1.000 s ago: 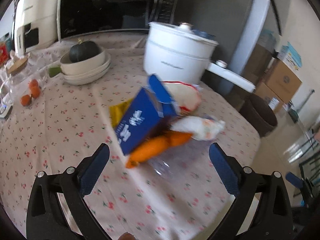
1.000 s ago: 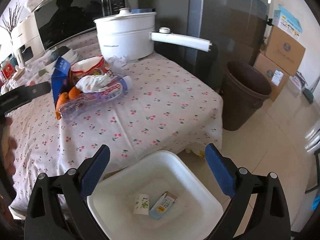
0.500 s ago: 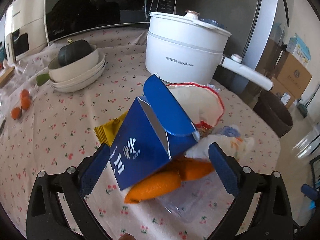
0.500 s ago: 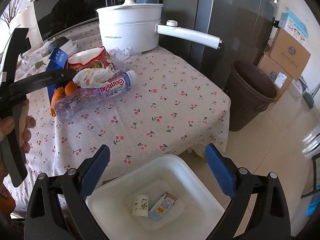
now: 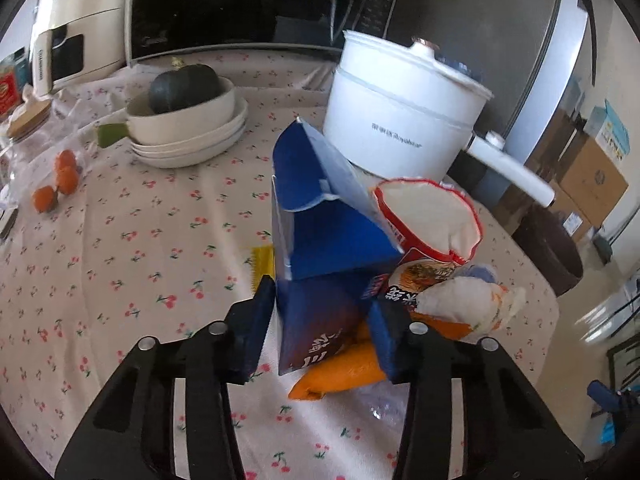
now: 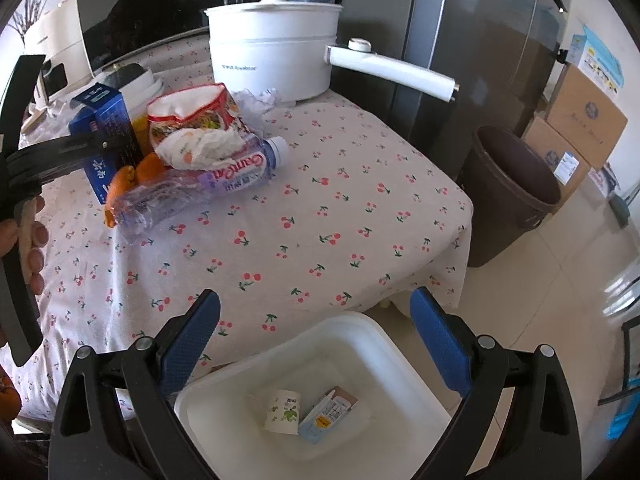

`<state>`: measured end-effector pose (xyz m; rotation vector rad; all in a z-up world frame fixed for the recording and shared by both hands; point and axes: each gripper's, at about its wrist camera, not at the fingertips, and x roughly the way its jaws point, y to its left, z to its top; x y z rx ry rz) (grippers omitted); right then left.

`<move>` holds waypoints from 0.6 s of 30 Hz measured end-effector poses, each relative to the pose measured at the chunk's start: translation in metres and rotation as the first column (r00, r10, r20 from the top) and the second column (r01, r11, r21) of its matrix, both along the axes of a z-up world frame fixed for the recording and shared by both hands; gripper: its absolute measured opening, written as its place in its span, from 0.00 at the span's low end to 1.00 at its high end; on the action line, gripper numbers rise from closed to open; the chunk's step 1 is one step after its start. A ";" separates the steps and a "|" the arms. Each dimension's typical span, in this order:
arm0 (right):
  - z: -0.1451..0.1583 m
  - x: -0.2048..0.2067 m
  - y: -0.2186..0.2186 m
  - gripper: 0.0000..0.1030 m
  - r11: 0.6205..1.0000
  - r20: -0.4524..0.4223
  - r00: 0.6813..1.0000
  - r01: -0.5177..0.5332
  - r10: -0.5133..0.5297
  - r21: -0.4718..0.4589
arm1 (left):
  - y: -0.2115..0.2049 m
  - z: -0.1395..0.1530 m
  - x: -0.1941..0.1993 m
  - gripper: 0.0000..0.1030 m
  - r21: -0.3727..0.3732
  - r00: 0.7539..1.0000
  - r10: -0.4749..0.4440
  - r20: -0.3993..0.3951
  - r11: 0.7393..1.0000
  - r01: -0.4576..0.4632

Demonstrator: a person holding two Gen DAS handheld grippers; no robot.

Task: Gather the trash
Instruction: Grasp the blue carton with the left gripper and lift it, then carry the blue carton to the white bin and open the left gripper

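A pile of trash lies on the cherry-print tablecloth [image 6: 320, 208]: a blue carton [image 5: 324, 264], a red-rimmed noodle cup [image 5: 428, 220], a crumpled white wrapper [image 5: 464, 304], an orange packet [image 5: 344, 364] and a clear plastic bottle [image 6: 208, 184]. My left gripper [image 5: 324, 332] is shut on the blue carton, which stands upright between its pads; it also shows in the right wrist view [image 6: 108, 136]. My right gripper [image 6: 316, 344] is open and empty above a white bin [image 6: 360, 332] that holds a paper cup [image 6: 282, 412] and a small box [image 6: 328, 414].
A white electric pot [image 5: 400, 120] with a long handle stands behind the pile. Stacked bowls with a dark squash [image 5: 184, 88] sit at the back left, small oranges [image 5: 60, 180] at the left. A brown waste bin [image 6: 516, 184] and cardboard boxes [image 6: 580, 120] stand on the floor at the right.
My left gripper moved in on the blue carton and closed its jaws around it. The right gripper stayed open over the white bin, shifting slightly toward the table.
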<state>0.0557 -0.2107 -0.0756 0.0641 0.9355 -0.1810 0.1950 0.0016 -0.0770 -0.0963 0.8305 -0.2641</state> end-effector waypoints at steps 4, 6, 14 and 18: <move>0.011 0.000 0.007 0.90 0.999 0.056 0.998 -0.039 0.039 -0.007 | 0.015 0.018 -0.016 0.36 -0.071 1.000 0.015 0.020 0.997 -0.014; 0.017 0.003 0.010 0.90 0.998 0.087 0.994 -0.063 0.064 -0.018 | 0.023 0.029 -0.027 0.36 -0.115 0.999 0.027 0.035 0.993 -0.023; 0.031 0.034 0.008 0.90 0.983 0.157 0.972 -0.181 0.173 0.038 | 0.039 0.065 -0.082 0.36 -0.190 0.997 0.037 0.067 0.981 -0.023; 0.032 0.053 0.020 0.90 0.960 0.175 0.944 -0.277 0.281 -0.046 | 0.044 0.071 -0.102 0.36 -0.205 0.997 0.019 0.076 0.979 -0.003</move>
